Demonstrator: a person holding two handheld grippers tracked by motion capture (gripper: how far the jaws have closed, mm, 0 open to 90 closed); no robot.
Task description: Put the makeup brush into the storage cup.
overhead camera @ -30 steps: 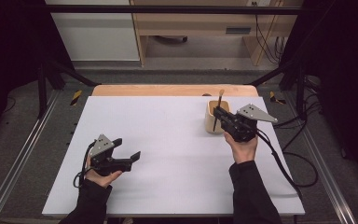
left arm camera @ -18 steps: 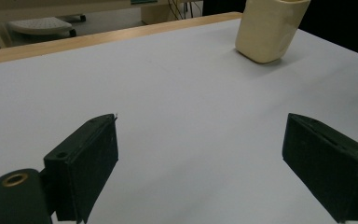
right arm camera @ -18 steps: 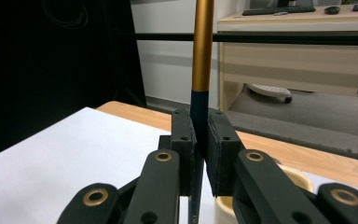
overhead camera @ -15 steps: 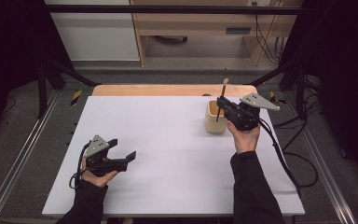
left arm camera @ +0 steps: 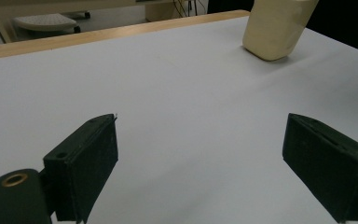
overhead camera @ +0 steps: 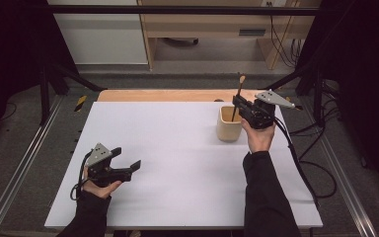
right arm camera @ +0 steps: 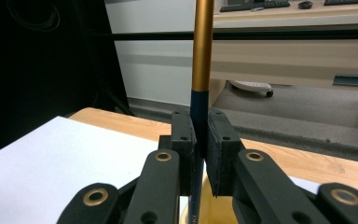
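Wooden cup (overhead camera: pixel 228 124) sits at the far right of the white table (overhead camera: pixel 177 148), and my right gripper (overhead camera: pixel 239 104) has drifted from over its near rim toward its far right side and a little higher since a second ago, lifting the brush (overhead camera: pixel 237 97) so more handle shows above the rim. I judge it is being drawn out, with the tip still inside. Those jaws are clamped on the upright handle, forearm reaching in from the near side. My left gripper (overhead camera: pixel 128 168) rests near left, jaws wide and empty.
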